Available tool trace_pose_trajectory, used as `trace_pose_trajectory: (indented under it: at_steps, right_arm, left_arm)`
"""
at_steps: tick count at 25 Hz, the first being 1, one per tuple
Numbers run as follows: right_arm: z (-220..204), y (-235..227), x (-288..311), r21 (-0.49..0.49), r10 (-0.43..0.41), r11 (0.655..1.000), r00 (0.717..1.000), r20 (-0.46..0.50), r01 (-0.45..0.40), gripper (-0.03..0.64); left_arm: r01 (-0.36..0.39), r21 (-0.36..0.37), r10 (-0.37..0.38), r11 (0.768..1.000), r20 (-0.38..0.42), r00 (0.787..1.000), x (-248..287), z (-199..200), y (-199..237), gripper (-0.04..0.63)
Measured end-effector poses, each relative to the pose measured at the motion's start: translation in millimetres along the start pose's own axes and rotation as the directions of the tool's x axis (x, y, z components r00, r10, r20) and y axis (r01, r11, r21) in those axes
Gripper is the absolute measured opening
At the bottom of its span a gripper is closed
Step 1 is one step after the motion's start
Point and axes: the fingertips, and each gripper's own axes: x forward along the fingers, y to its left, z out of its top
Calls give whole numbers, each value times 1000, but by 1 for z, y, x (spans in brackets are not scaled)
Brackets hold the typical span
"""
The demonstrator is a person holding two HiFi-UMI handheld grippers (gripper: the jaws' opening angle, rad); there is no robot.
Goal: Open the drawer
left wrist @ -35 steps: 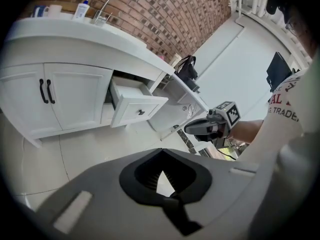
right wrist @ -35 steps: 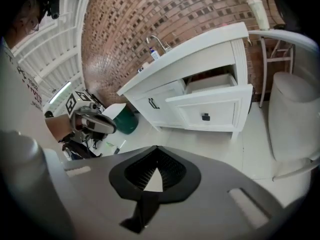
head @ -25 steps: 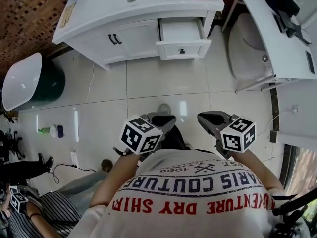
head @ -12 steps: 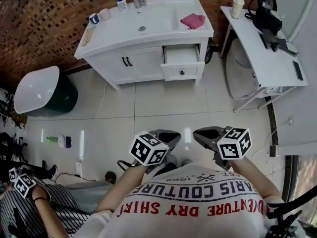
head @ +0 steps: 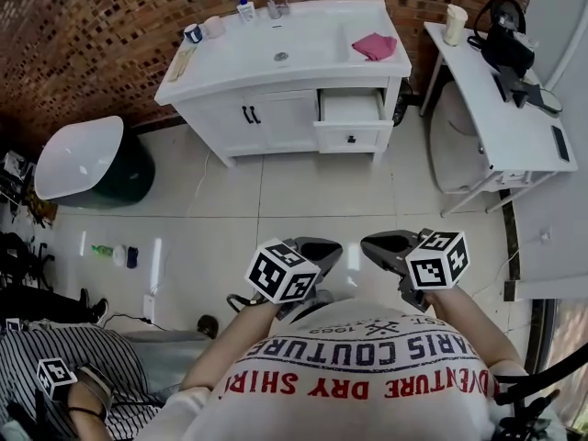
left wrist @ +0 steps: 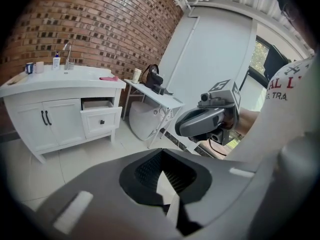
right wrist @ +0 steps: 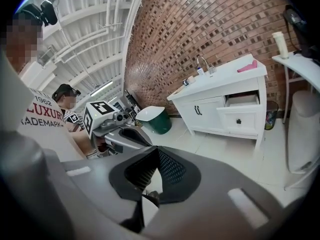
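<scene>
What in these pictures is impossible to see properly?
- Whether anything lies in the open drawer: too small, every view.
- Label on the bottle by the tap: too small, every view.
- Person in stripes, head view: cut off by the bottom-left corner.

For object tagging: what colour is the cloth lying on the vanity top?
Pink. The cloth shows best in the head view.
</scene>
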Motion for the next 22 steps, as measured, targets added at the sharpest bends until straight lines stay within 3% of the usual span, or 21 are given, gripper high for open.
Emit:
trace_pose_trajectory:
  at_steps: [22]
  right_arm:
    - [-15,-4,-5,-28,-1,1000,1000,-18,0,7]
  left_arm:
    - [16,26,-15,1000,-16,1000,17,0,-11,-12]
